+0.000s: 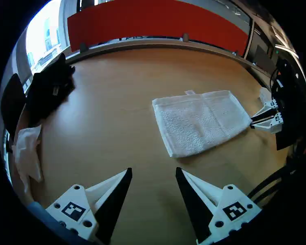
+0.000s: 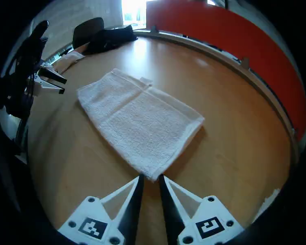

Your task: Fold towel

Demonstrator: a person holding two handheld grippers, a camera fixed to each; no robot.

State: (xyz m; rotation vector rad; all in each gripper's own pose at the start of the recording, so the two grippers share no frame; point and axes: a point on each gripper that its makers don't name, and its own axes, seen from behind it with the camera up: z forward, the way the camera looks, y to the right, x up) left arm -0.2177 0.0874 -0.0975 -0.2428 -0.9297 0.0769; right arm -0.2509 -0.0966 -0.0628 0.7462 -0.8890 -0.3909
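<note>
A white towel (image 1: 200, 120) lies folded flat on the wooden table (image 1: 108, 122), a small tag sticking out of its far edge. In the left gripper view my left gripper (image 1: 153, 181) hovers open over bare wood, short of the towel's near edge. My right gripper (image 1: 255, 121) reaches the towel's right corner from the side. In the right gripper view the towel (image 2: 138, 116) spreads out ahead. Its near corner sits between the fingertips of my right gripper (image 2: 151, 179), whose jaws are narrowed onto it. The left gripper (image 2: 53, 81) shows far off at the left.
A black bag or garment (image 1: 51, 87) and a crumpled white cloth (image 1: 28, 151) lie at the table's left end. A red partition (image 1: 153, 20) runs along the far edge. The black item (image 2: 112, 36) also sits at the far end beyond the towel.
</note>
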